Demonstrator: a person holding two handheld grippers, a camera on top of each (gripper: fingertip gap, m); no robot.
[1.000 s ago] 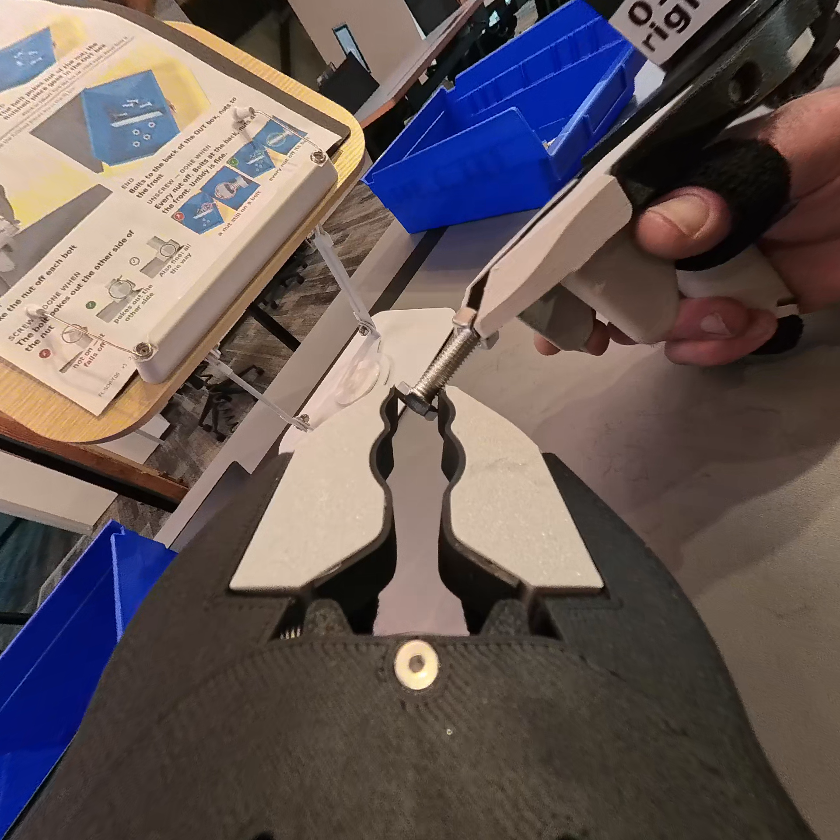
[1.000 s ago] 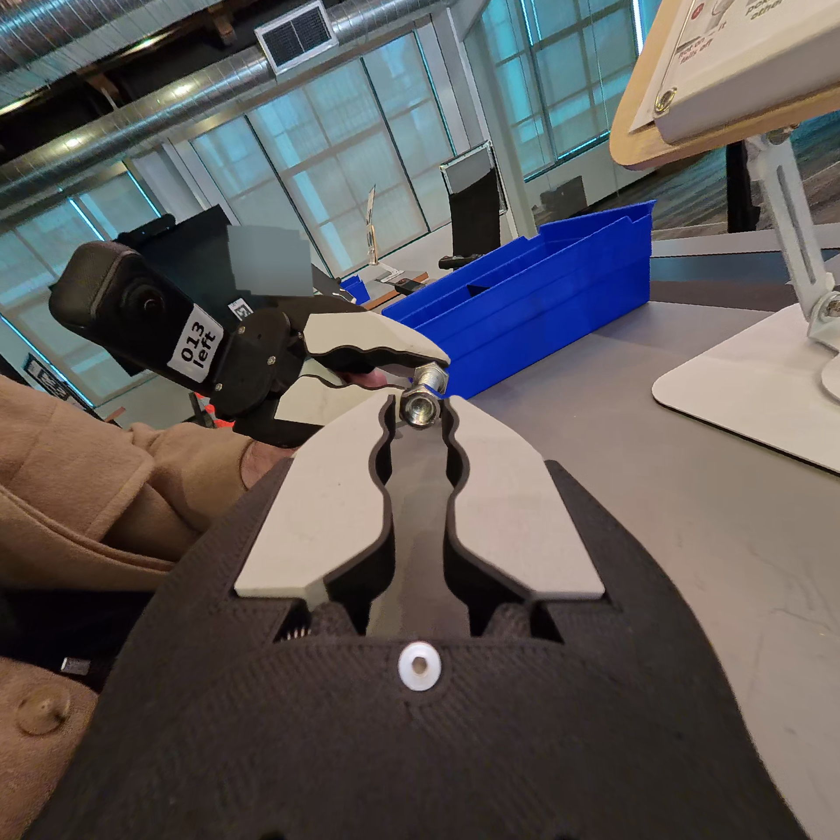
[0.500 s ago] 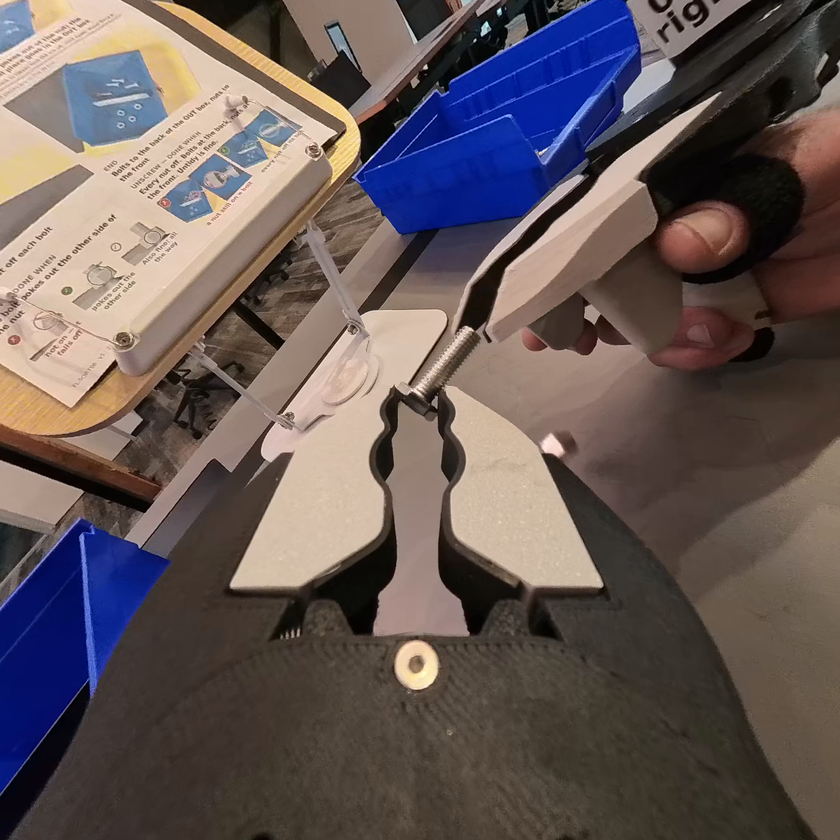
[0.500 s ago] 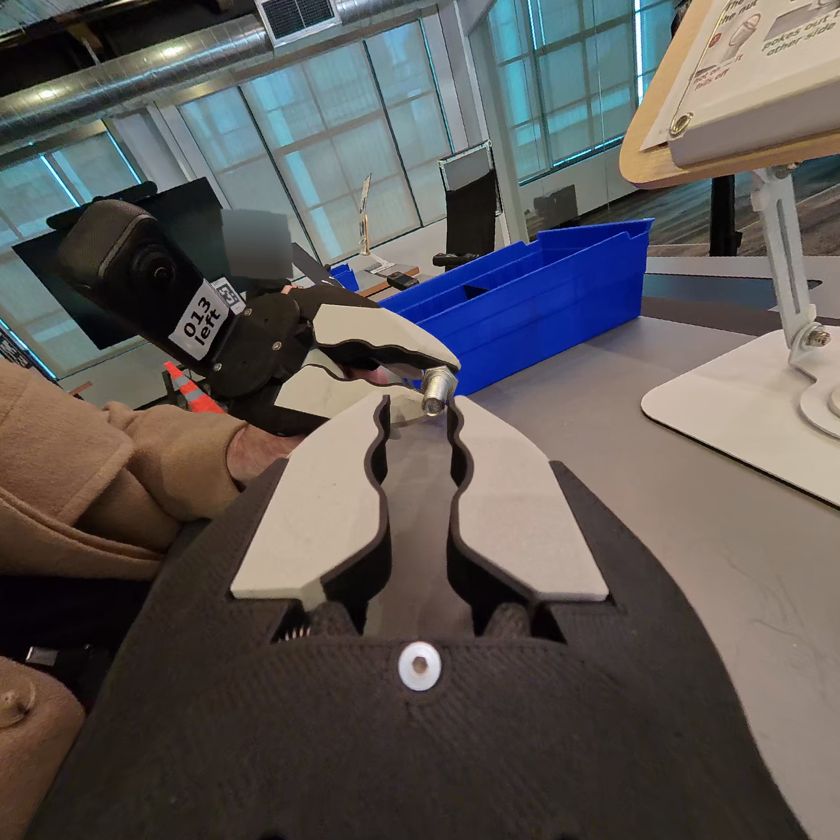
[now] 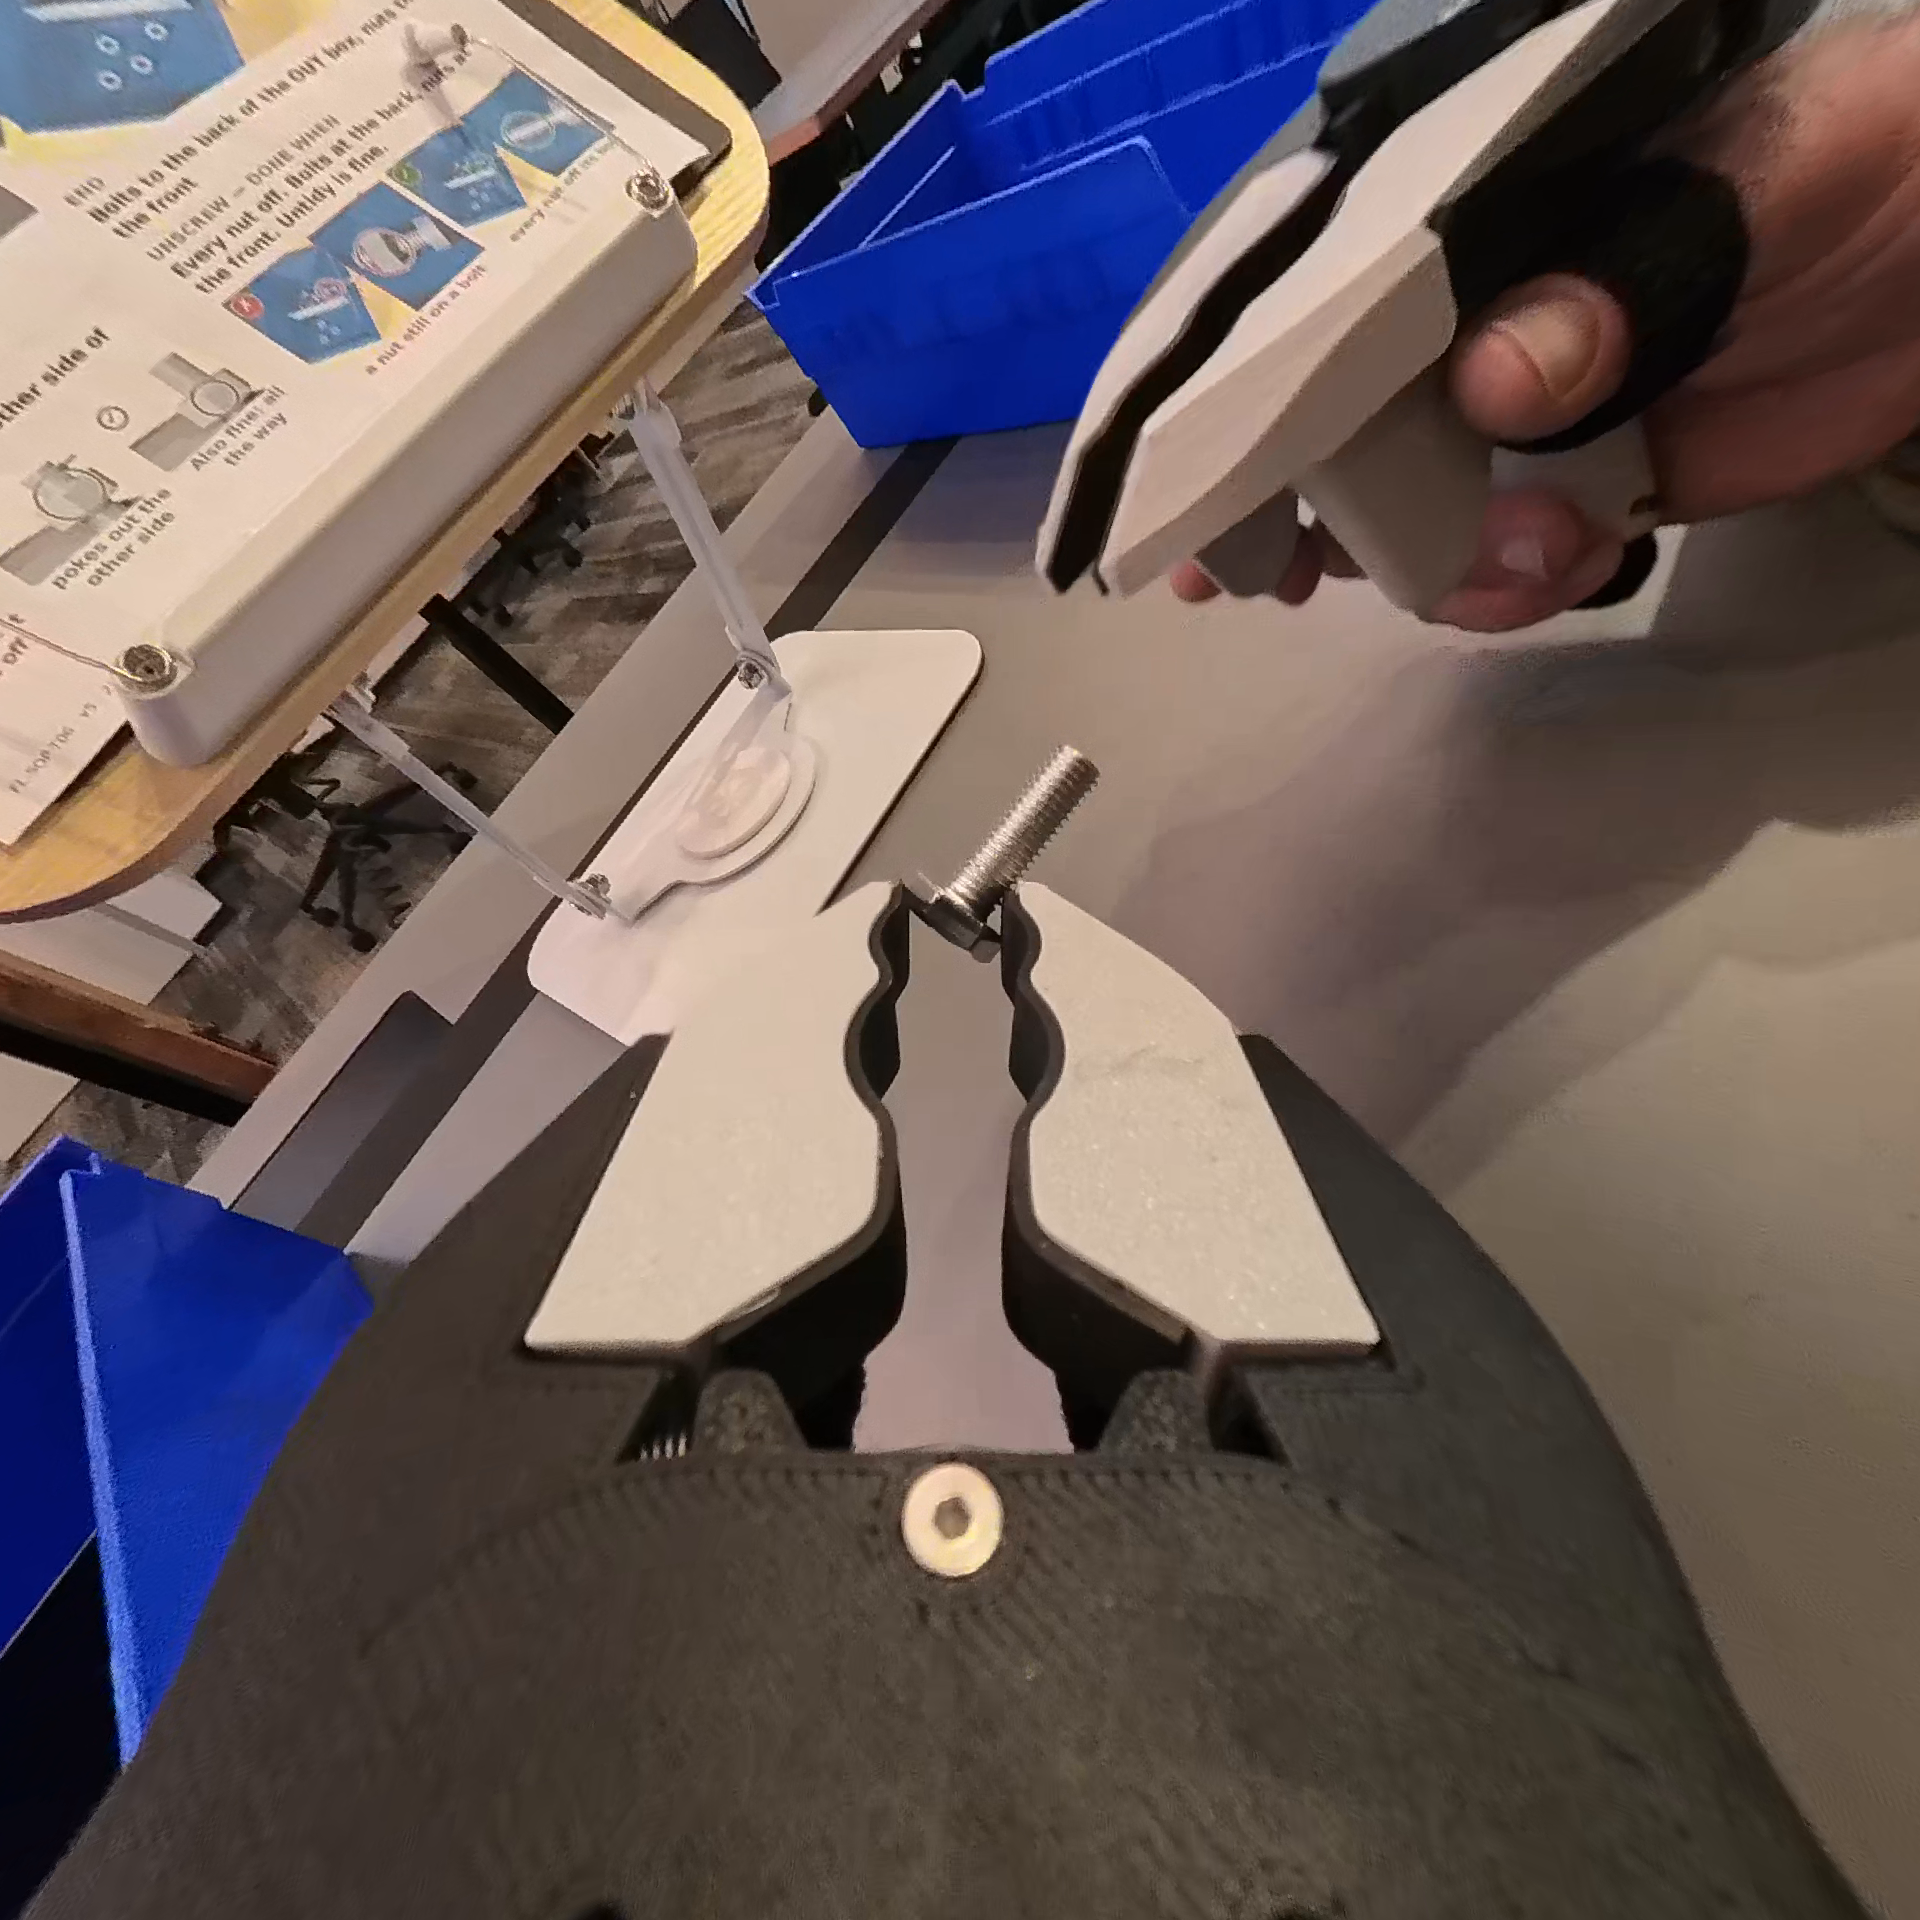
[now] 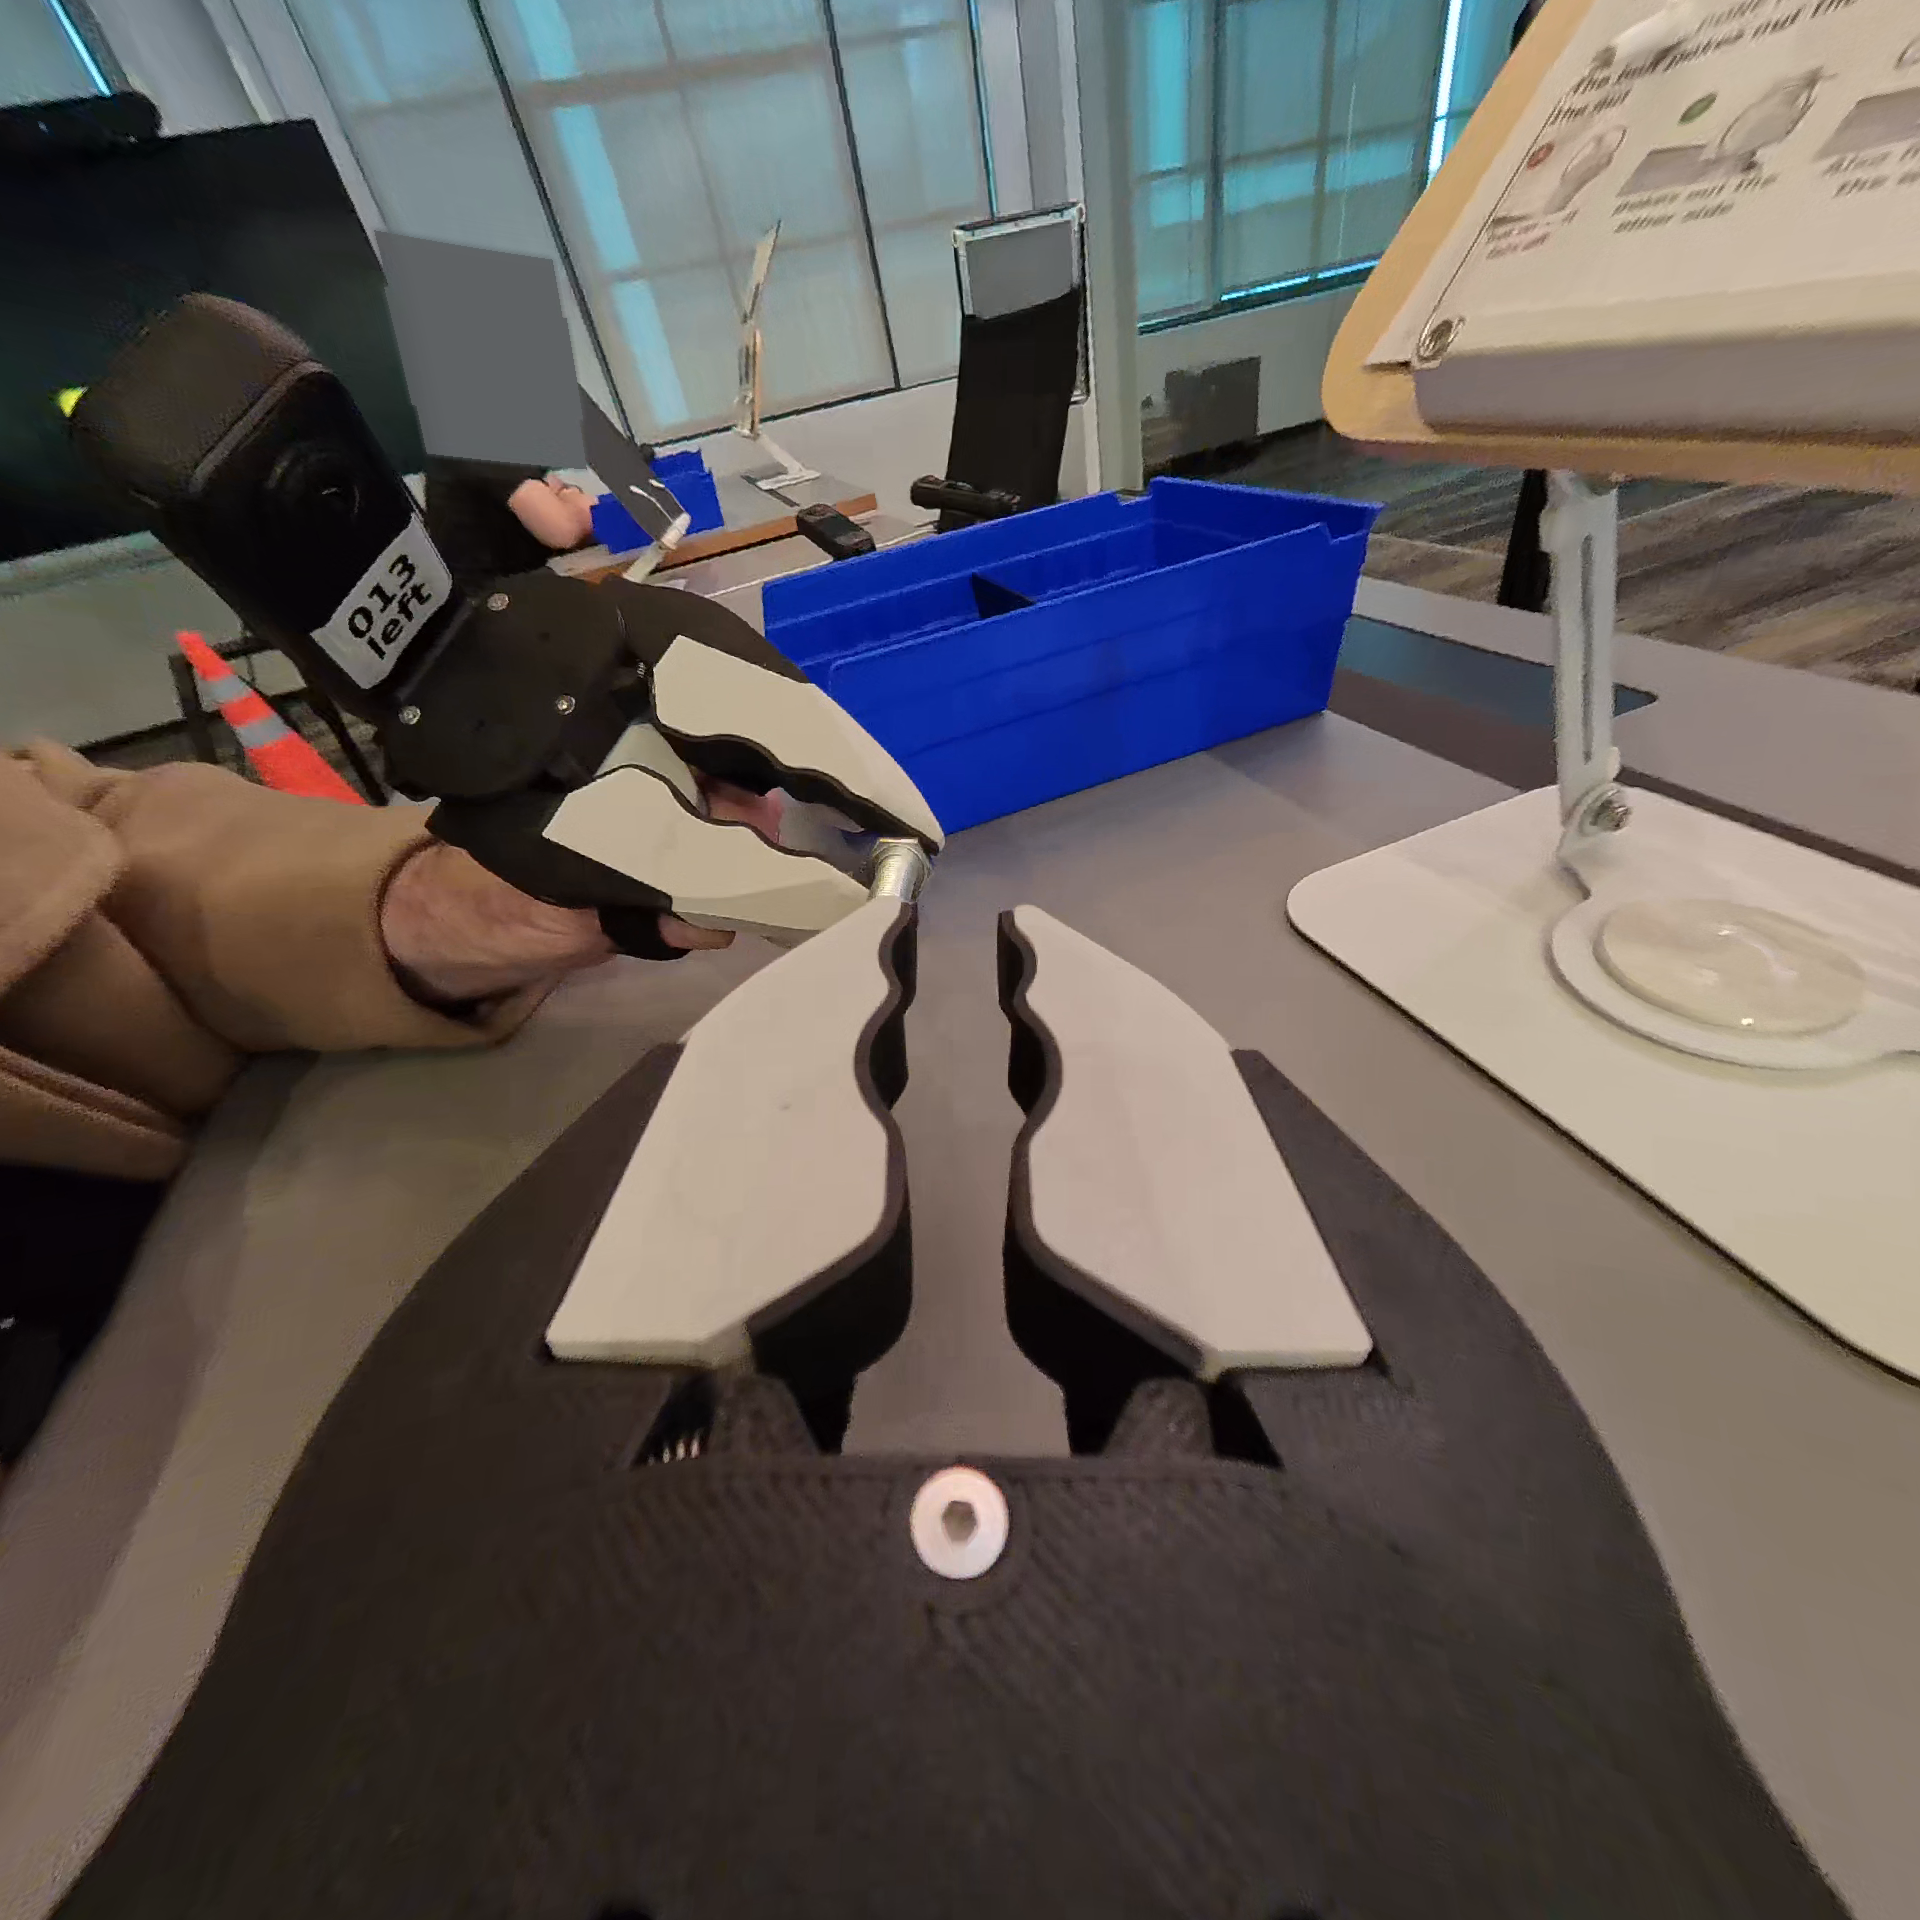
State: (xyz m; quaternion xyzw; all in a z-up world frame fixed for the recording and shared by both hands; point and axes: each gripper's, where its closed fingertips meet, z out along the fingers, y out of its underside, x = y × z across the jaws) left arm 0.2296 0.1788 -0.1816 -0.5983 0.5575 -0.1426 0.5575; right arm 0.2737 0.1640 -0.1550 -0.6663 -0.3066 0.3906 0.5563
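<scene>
My left gripper [image 5: 958, 902] is shut on the head of a silver bolt [image 5: 1023, 821]. The threaded shaft sticks out forward and up to the right, bare along its length. My right gripper [image 6: 956, 920] is slightly open and holds nothing. In the left wrist view the right gripper [image 5: 1081, 577] hangs above and behind the bolt's tip, apart from it, held by a hand in a black fingerless glove. In the right wrist view the left gripper [image 6: 906, 860] with the bolt [image 6: 894, 878] is just past my left fingertip. No nut shows in either view.
A grey table [image 5: 1507, 987] lies below. A blue divided bin [image 5: 987, 343] stands at the back; it also shows in the right wrist view [image 6: 1091, 665]. A second blue bin [image 5: 156, 1351] is near left. An instruction board [image 5: 312, 312] stands on a white base [image 5: 883, 707]. About 6 centimeters separates my left fingertips from my right.
The right gripper was shut on the far end of the bolt; it has let go and pulled up and away. A small piece like a nut showed by the table half a second ago.
</scene>
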